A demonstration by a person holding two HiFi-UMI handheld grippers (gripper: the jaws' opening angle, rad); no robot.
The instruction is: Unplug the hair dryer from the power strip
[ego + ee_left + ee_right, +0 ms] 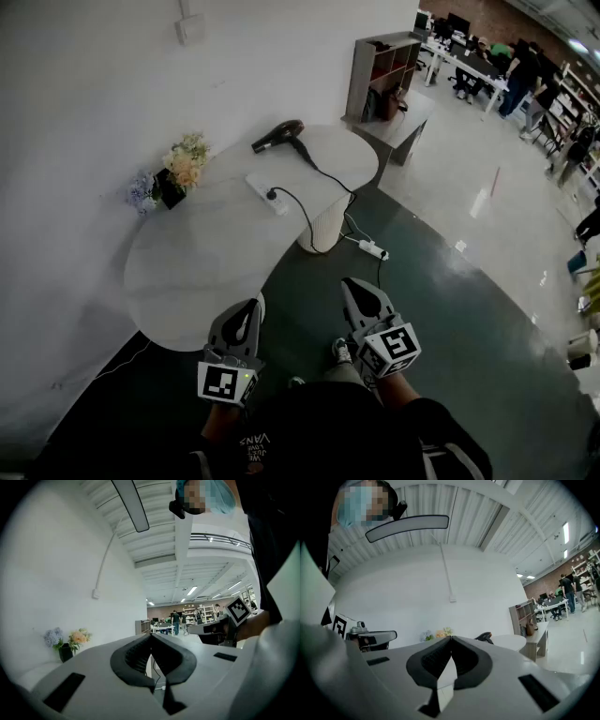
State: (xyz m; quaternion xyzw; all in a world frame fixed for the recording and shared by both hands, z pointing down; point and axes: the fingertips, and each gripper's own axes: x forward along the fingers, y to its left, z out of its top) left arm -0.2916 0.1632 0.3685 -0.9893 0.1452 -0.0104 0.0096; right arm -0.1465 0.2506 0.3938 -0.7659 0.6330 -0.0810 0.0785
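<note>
both are closed and empty: your left tongs [251, 307] and right tongs [358, 289], level at the worktop's [187, 267] near edge. the plug [273, 195] sits in the power strip [262, 191] straight ahead of the left, the nearer one; the hair dryer [278, 135] lies beyond.

dark hair dryer [278, 135] lies on the table, its cord plugged into the white power strip [267, 194].
</note>
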